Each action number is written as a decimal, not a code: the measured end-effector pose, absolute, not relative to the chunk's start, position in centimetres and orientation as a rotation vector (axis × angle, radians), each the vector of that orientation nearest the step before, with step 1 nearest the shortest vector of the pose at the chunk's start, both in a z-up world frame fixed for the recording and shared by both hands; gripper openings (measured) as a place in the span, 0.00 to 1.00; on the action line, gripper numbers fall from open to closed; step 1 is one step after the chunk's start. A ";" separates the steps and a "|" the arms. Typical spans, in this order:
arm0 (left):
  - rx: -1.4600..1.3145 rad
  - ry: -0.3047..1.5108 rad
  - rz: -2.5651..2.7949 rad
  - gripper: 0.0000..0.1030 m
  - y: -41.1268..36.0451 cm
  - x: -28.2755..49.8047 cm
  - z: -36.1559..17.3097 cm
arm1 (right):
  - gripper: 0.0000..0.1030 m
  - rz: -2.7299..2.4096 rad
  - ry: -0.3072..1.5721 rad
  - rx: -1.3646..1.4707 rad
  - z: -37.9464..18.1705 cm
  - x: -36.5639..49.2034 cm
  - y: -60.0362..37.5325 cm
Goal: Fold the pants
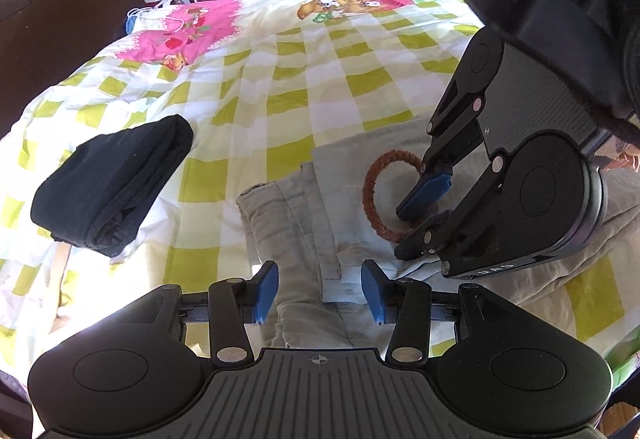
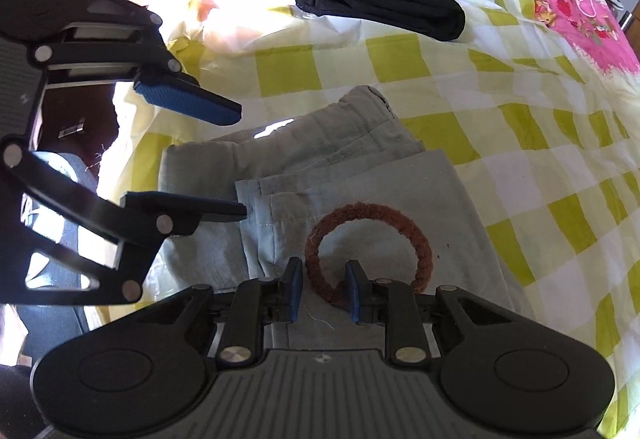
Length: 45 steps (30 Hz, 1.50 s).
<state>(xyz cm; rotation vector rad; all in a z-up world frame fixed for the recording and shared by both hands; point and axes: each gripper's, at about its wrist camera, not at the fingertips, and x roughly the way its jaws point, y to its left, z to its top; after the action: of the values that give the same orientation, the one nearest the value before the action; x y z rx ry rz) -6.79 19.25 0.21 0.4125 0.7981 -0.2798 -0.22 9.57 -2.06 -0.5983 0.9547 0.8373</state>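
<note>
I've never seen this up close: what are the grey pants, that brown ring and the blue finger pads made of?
Grey pants: thin woven cloth, likely cotton, matte, creased, stitched hems. Brown ring: braided cord, fuzzy, possibly wool or jute. Blue pads: probably rubber, with a fine dimpled texture.

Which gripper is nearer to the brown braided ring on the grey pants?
Right. The right gripper has its fingers at the brown braided ring; the left gripper is open over the grey pants, beside the ring.
</note>
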 end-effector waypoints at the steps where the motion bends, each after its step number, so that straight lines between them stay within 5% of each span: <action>1: 0.411 0.799 -0.280 0.44 19.1 -6.8 0.2 | 0.26 0.832 0.958 -0.591 -2.1 -0.1 9.5; 13: 0.446 0.784 -0.280 0.45 17.1 -6.7 0.7 | 0.22 0.659 1.037 -0.491 3.7 -4.4 0.2; 26: 0.459 0.748 -0.424 0.46 5.9 -5.8 2.1 | 0.24 -0.062 1.231 -0.470 2.8 -8.8 -19.5; 35: 0.499 0.831 -0.249 0.46 9.6 -4.3 0.8 | 0.29 0.294 1.062 -0.281 3.9 -6.1 -10.6; 45: 0.472 0.960 -0.208 0.49 16.5 -0.6 -1.9 | 0.31 0.674 0.964 -0.402 -0.4 -4.4 5.1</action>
<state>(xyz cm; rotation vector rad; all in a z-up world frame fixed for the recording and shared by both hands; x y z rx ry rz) -0.63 16.48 -1.93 0.4717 0.9602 -0.2075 -4.43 5.06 -0.37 -0.4016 0.9643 0.6740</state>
